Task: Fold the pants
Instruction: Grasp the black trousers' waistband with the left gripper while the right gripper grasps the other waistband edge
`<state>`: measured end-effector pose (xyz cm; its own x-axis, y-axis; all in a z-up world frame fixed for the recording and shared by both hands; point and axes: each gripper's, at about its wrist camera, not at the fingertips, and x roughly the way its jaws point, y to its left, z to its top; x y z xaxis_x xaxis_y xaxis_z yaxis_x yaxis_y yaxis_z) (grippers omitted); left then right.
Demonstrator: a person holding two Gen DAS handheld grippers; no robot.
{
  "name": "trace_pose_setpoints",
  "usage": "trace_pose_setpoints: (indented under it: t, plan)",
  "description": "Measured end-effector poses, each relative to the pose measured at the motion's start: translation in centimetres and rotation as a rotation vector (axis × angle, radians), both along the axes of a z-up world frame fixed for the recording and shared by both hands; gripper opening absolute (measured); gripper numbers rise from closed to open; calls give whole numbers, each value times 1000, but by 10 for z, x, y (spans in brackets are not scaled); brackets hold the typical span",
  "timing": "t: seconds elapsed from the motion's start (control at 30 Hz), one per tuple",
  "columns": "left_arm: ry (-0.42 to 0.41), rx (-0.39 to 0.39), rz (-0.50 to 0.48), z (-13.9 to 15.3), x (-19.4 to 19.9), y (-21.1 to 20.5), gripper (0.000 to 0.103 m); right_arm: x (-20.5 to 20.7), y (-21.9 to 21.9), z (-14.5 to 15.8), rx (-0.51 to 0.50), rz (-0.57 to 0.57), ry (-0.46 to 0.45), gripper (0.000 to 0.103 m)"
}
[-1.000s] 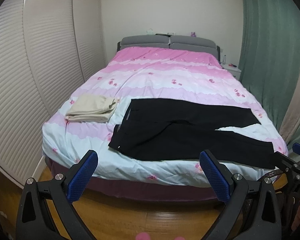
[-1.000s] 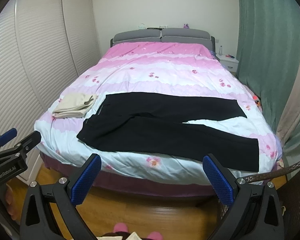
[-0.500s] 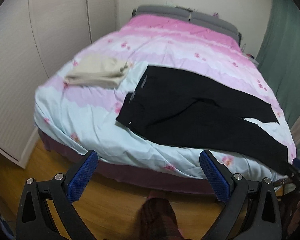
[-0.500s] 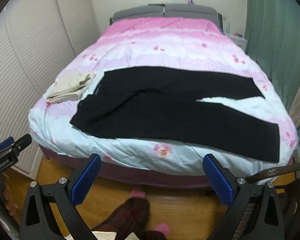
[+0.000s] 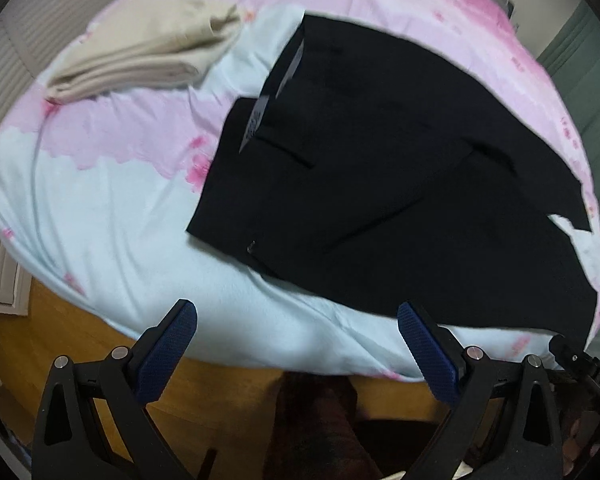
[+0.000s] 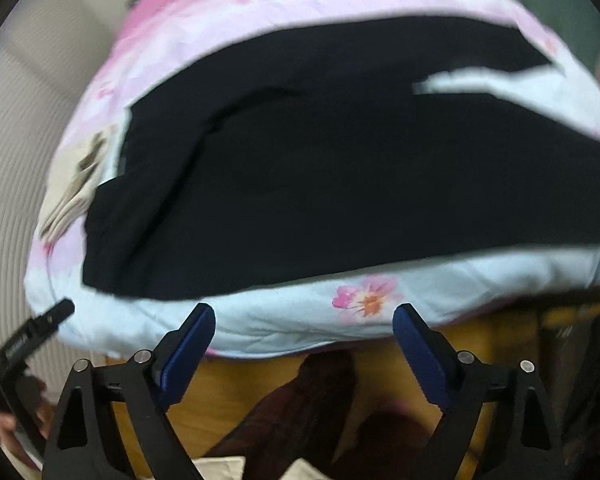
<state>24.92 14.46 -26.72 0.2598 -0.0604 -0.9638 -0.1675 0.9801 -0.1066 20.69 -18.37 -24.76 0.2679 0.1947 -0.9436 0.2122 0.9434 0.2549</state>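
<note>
Black pants (image 5: 380,184) lie spread flat on the pink and pale blue bed cover, waistband at the left, the two legs running right. They also fill the right wrist view (image 6: 320,168). My left gripper (image 5: 296,316) is open and empty, just short of the bed's near edge, below the waist end. My right gripper (image 6: 304,316) is open and empty at the near edge, below the near leg. Neither touches the cloth.
A folded beige garment (image 5: 148,44) lies on the bed left of the pants. The bed cover (image 5: 112,216) hangs over the near edge above a wooden floor (image 5: 228,400). The person's legs (image 6: 308,412) stand between gripper and bed. A louvred wardrobe (image 6: 8,168) is at left.
Both grippers have moved forward and tilted down toward the bed, so the pants now fill the views. Jaws stayed open. The pants have not moved.
</note>
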Motion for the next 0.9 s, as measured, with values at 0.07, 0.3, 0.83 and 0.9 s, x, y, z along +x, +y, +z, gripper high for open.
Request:
trace_pose_setpoints:
  t: [0.07,0.3,0.83,0.9]
  plan:
    - [47,-25,2,-19,13,3,100,7,-1,-17,7,-25,37,86]
    - [148,-93,72,-66,39,16,95,26,-9,-63,46,-84,134,79]
    - [76,-153,17,8,43,-3,20,39,-35,-54,73,-111,141,13]
    - [44,-160,6,25,44,-7,19,43,-37,-26,56,-88,79,12]
